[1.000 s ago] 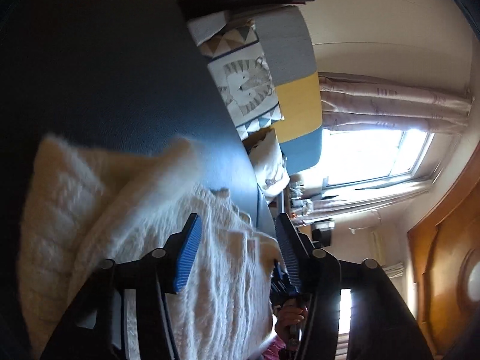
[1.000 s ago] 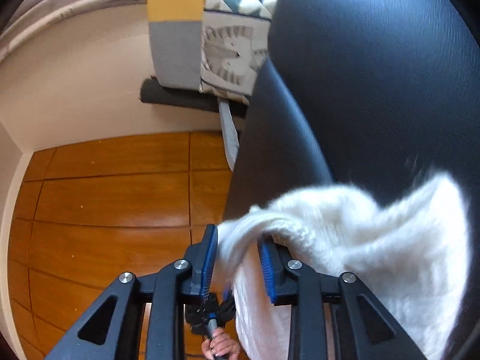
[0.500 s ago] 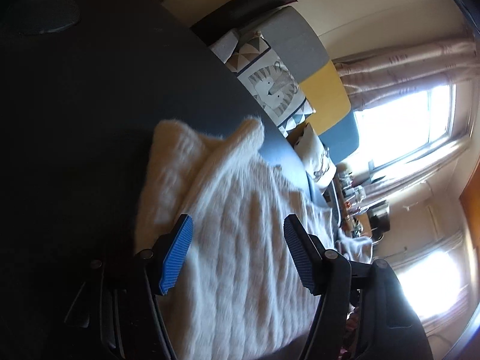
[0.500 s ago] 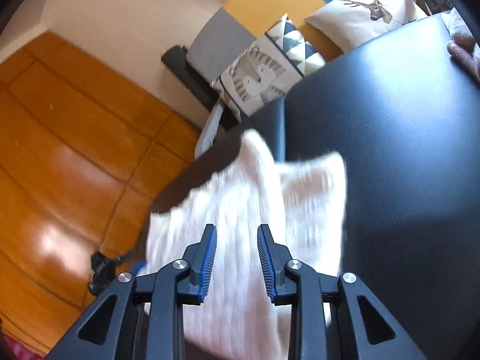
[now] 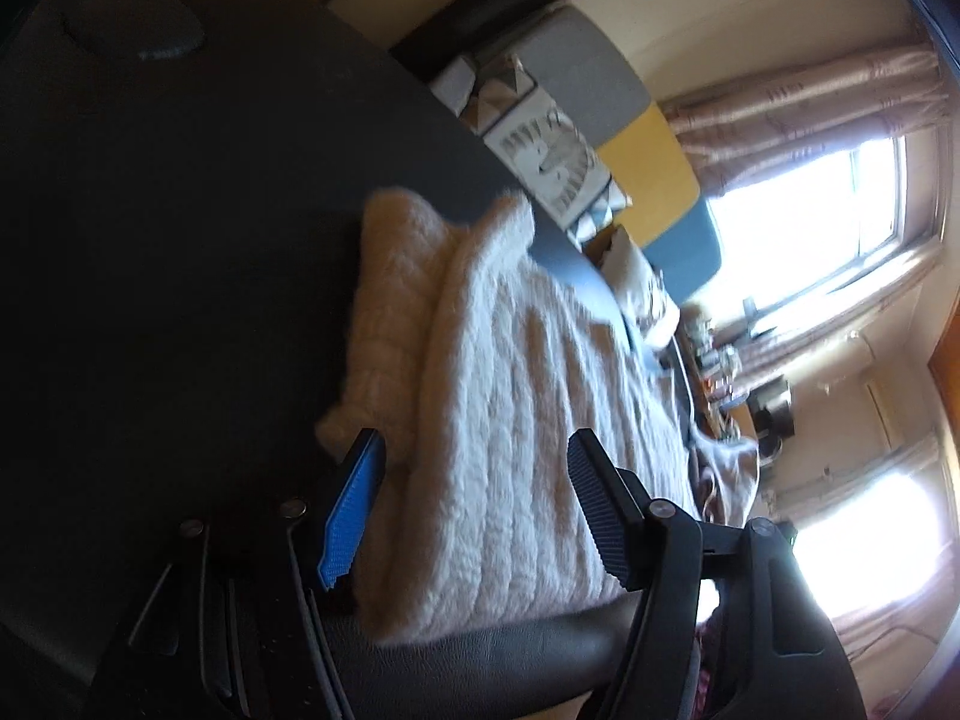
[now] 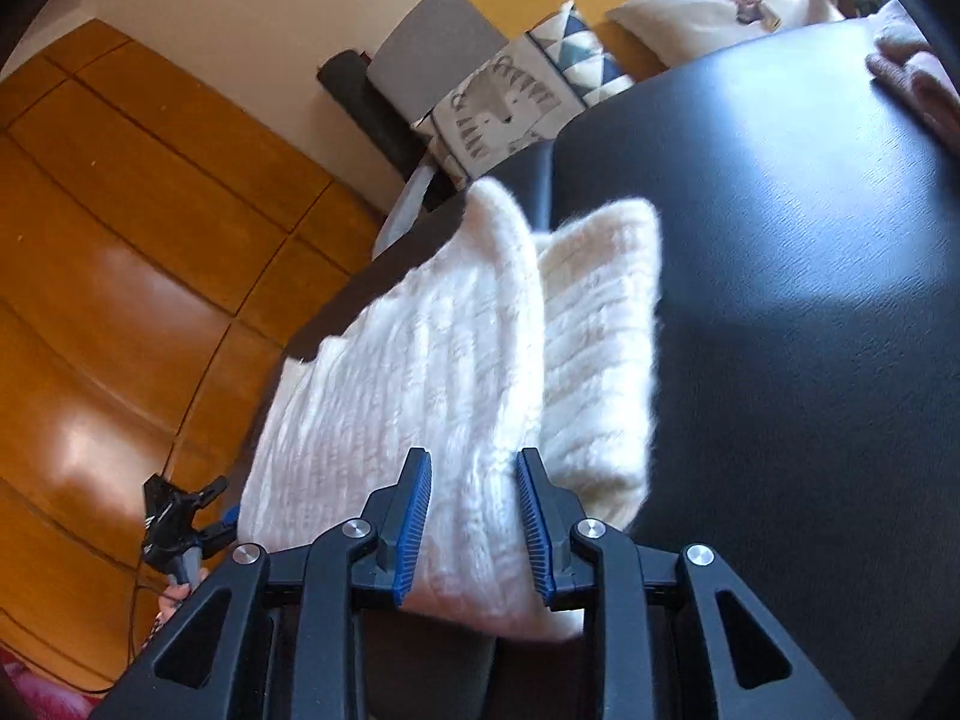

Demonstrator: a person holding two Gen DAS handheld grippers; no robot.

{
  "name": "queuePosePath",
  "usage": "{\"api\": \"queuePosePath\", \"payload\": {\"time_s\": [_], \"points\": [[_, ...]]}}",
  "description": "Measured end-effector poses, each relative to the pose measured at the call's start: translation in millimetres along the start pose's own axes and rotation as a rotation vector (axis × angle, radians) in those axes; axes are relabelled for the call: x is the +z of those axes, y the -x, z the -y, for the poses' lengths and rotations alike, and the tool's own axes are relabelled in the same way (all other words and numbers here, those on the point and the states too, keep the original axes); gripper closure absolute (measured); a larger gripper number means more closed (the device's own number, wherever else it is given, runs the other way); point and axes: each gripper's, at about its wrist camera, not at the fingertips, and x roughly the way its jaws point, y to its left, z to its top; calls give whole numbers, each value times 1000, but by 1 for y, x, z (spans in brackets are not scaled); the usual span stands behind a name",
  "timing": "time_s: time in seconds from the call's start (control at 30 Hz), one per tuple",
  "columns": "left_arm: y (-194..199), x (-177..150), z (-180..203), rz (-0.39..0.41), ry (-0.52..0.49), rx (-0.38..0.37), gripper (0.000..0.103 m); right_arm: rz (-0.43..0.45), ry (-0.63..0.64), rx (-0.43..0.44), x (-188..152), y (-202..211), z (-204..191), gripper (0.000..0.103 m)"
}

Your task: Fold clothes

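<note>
Sweater [image 6: 456,372] folded on black table [image 6: 810,300]; both tools open above.

The left gripper [image 5: 474,504] points forward and downward, rolled a little so that its left blue pad sits lower in its own view than the right one; its jaws stand wide apart and grip nothing. The right gripper [image 6: 474,525] points downward at a like slant, level across, jaws parted narrowly with nothing pinched between the blue pads. In the right wrist view a hand [image 6: 180,591] holds the left gripper's handle
</note>
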Motion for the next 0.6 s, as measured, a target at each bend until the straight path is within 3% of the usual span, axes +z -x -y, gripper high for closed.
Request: {"api": "queuePosePath", "payload": {"time_s": [0.33,0.5,0.6], "points": [[-5,-12,8,-15,-43,-12,37,11,45,7,-11,-5,-4,72],[0,-14,4,-11,-17,-43,37,-40,101,-69,-10,0,-8,72],[-1,-19,8,-20,-34,-36,37,-36,87,-56,-10,6,-3,72]]}}
